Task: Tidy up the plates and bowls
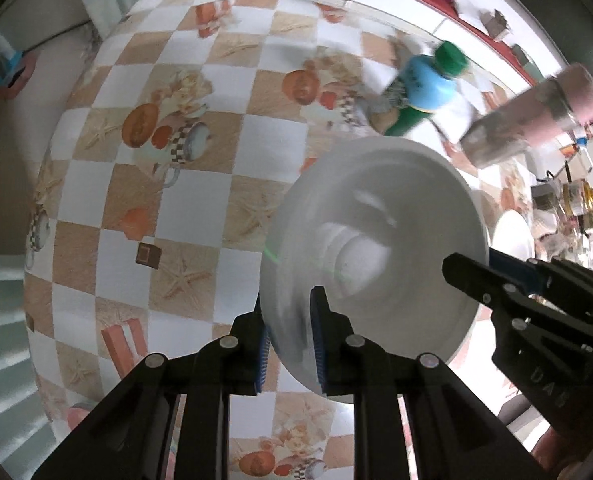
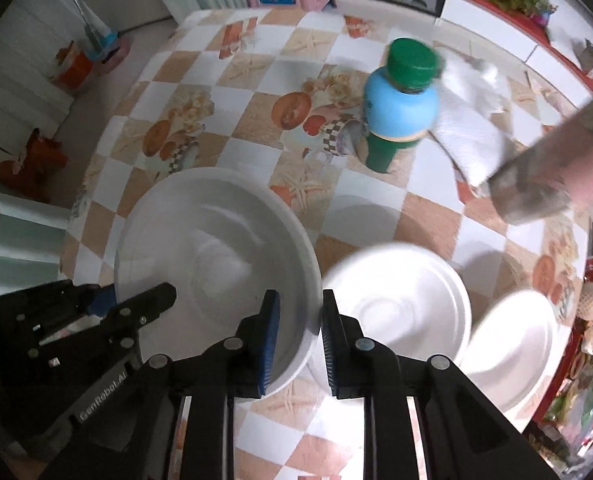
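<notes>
Left gripper [image 1: 290, 354] and right gripper [image 2: 298, 340] each clamp opposite rim sides of a deep white ceramic bowl [image 2: 216, 248] above the checked tablecloth [image 1: 200, 208].

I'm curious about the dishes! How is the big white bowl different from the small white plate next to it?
The bowl is deep and wide; the small plate is shallow and smaller. The bowl is pinched at its rim by both grippers, left gripper and right gripper; the small plate lies free on the table. Both are plain white and round.

Both grippers are pointing steeply downward, the left gripper [image 1: 290, 350] and right gripper [image 2: 296, 344] each clamping narrow jaws on opposite rims.
</notes>
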The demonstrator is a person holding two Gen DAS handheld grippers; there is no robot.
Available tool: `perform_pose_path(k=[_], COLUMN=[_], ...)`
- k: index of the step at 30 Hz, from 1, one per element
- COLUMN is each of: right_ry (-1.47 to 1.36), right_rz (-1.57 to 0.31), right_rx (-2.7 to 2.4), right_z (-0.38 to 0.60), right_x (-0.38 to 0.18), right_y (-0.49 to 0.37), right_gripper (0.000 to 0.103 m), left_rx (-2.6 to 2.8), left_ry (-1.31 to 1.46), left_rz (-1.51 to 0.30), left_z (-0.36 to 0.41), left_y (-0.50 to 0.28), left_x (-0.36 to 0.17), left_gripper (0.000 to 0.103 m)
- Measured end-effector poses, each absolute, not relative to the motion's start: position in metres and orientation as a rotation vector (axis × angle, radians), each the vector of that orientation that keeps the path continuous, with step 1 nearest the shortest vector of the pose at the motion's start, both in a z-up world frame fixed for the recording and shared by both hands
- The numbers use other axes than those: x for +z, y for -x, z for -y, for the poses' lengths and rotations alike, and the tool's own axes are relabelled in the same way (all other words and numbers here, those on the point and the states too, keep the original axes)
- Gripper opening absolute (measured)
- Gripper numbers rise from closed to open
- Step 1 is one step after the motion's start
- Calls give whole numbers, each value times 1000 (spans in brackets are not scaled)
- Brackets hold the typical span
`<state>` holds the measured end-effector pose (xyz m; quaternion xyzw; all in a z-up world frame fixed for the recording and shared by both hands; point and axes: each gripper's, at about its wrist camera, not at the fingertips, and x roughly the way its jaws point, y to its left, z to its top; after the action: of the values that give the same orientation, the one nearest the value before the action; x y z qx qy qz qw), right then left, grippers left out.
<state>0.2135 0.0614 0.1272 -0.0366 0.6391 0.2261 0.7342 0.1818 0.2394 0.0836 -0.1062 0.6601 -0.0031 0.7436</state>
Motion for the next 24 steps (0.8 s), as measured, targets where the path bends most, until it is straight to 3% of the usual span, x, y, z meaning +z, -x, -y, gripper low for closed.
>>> perform_pose_path(k=[24], right_ry=[-102], right_rz=[-1400], right_rx=[292], right_z=[43], right_x=[128], right_y=[-195], right_gripper=[22], left_rx=[-116], left_ry=[68], left_rz=[-1452], left_z=[-151], left_y=[-195], left_x=[90], left_gripper=[20])
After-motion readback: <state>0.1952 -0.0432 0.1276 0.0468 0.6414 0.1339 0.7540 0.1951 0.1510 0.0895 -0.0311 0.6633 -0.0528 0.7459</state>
